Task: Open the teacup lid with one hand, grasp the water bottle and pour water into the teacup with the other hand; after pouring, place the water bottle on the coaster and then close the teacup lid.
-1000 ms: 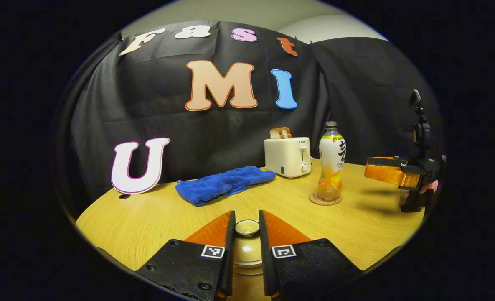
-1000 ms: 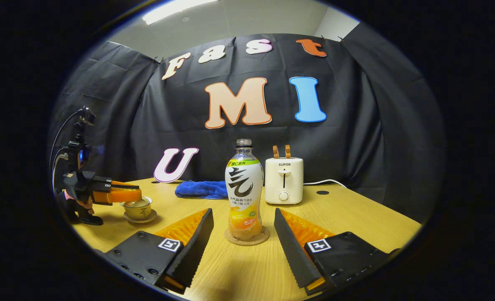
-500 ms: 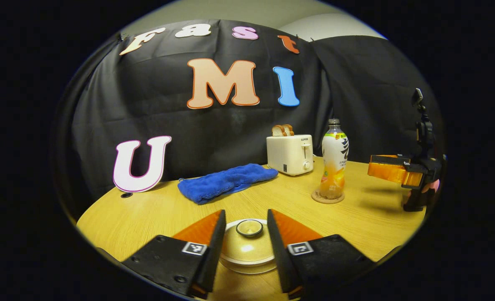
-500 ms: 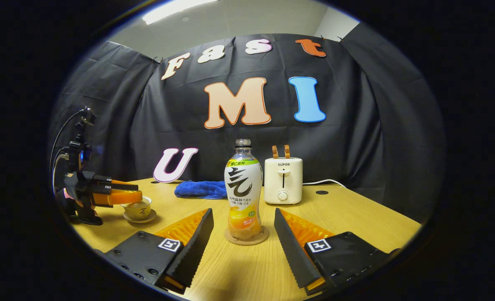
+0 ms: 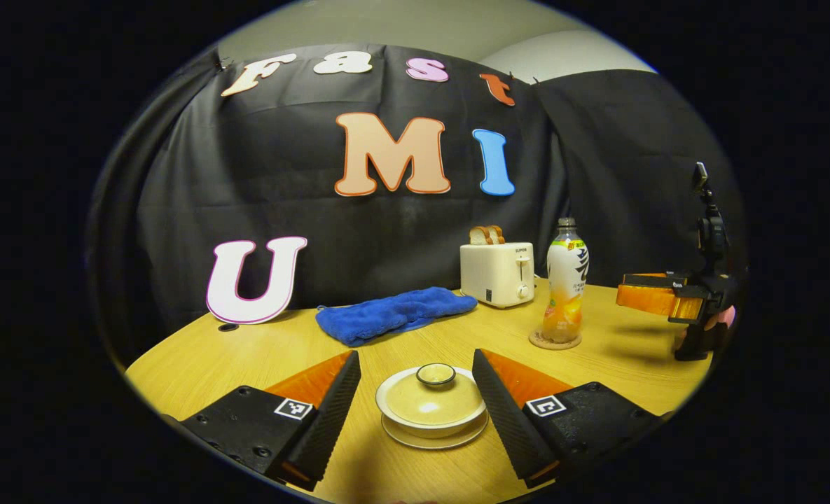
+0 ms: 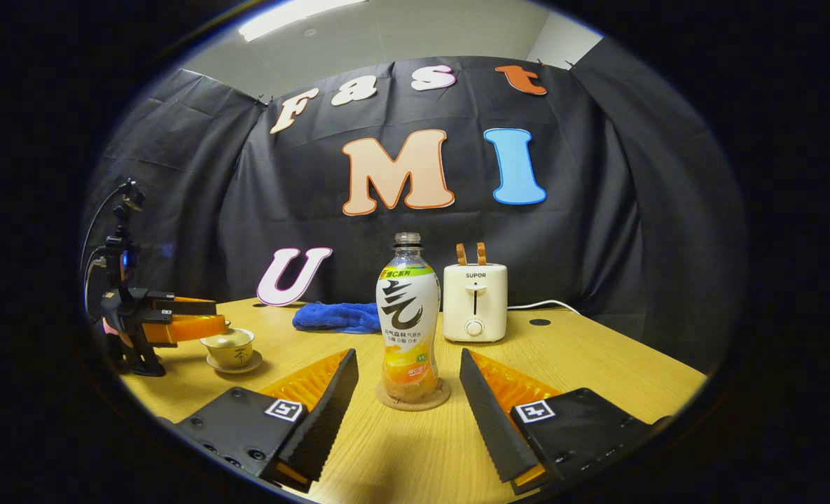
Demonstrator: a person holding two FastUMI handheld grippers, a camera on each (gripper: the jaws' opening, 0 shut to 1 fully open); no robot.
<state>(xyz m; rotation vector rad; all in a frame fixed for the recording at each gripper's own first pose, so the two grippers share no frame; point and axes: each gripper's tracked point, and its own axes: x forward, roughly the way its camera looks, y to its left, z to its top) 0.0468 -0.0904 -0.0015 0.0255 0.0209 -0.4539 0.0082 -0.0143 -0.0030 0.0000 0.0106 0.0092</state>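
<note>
A cream teacup [image 5: 431, 416] with its lid [image 5: 434, 397] on stands on a saucer, just ahead of my left gripper [image 5: 415, 413], which is open with a finger on each side and apart from it. The same teacup [image 6: 230, 348] appears at the left of the right gripper view, next to the left gripper [image 6: 180, 326]. A capless water bottle [image 6: 408, 322] with orange drink stands upright on a round cork coaster [image 6: 412, 397]. My right gripper [image 6: 404, 413] is open, its fingers apart from the bottle on either side. The bottle [image 5: 565, 283] and right gripper [image 5: 656, 297] show at right in the left gripper view.
A blue towel [image 5: 393, 315] lies at the back of the round wooden table [image 5: 260, 350]. A cream toaster [image 6: 475, 301] with bread slices stands behind the bottle, its cord running right. A hand holds the right gripper's handle [image 5: 719, 318].
My left gripper was shut on the lid knob, then let go, opened wide and drew back from the teacup. The lid now rests on the cup. The right gripper stayed still.
</note>
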